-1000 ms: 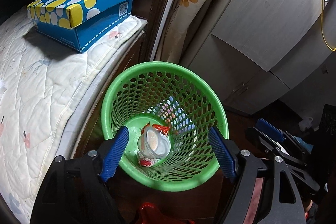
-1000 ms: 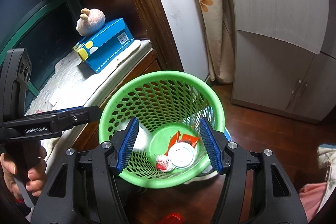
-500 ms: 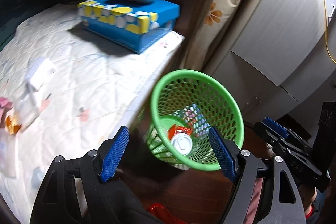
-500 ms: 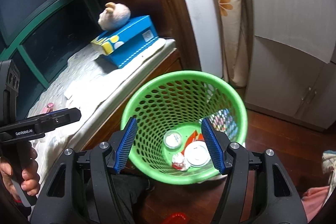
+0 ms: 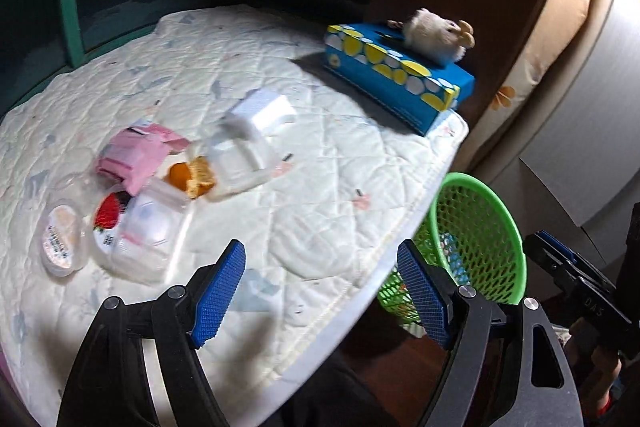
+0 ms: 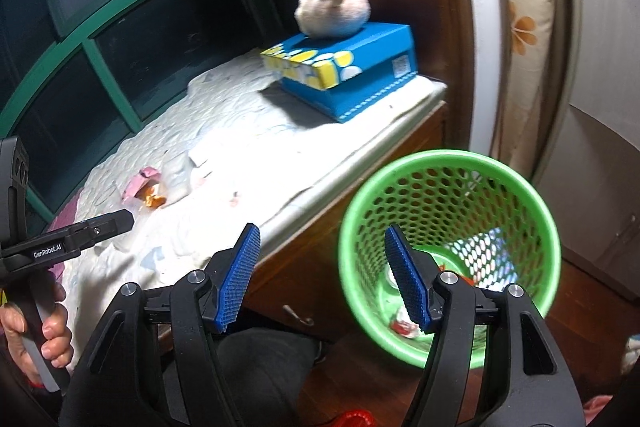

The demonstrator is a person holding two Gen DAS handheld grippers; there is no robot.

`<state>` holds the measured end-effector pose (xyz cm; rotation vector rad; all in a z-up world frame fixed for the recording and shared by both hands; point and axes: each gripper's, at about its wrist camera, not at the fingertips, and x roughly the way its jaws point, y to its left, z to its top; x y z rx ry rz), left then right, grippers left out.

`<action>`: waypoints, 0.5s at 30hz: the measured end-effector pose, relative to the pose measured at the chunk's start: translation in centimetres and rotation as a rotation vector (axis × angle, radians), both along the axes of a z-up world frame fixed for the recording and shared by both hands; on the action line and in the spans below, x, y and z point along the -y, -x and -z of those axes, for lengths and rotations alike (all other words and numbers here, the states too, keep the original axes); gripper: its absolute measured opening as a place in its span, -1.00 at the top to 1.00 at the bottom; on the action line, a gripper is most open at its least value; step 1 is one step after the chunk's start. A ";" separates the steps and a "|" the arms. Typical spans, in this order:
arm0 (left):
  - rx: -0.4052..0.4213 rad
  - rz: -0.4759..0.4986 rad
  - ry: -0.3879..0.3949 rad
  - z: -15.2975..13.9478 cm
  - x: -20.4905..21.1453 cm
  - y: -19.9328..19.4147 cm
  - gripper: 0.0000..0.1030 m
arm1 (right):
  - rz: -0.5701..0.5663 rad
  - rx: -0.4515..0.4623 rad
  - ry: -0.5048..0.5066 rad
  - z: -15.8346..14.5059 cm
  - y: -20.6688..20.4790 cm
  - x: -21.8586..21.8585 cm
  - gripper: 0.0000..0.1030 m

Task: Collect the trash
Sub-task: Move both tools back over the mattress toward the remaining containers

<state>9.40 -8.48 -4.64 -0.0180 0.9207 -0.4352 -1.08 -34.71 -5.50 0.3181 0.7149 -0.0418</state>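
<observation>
the basket [image 6: 448, 163] was bright green, pierced all over with round holes. the tissue box [image 5: 400, 79] was blue with yellow and white spots, and the plush toy [image 5: 436, 37] on it cream with tan ears. the quilted pad [image 5: 320, 187] was off-white with faint pale motifs. a wrapper [image 5: 136, 155] was pink. the gripper pads [image 5: 218, 293] were blue and ribbed.

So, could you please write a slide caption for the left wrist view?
Open left gripper over a quilted mattress strewn with wrappers and cups, green basket beside it.
</observation>
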 end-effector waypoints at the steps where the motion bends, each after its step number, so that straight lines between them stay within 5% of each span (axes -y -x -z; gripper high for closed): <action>1: 0.001 -0.026 0.000 0.0 -1.1 -0.2 -0.47 | -0.013 0.000 0.002 0.0 -0.3 -0.6 -0.26; 15: -0.013 -0.356 -0.041 1.4 -14.5 -3.0 -0.51 | -0.154 0.001 0.005 -0.5 -3.6 -6.9 -0.27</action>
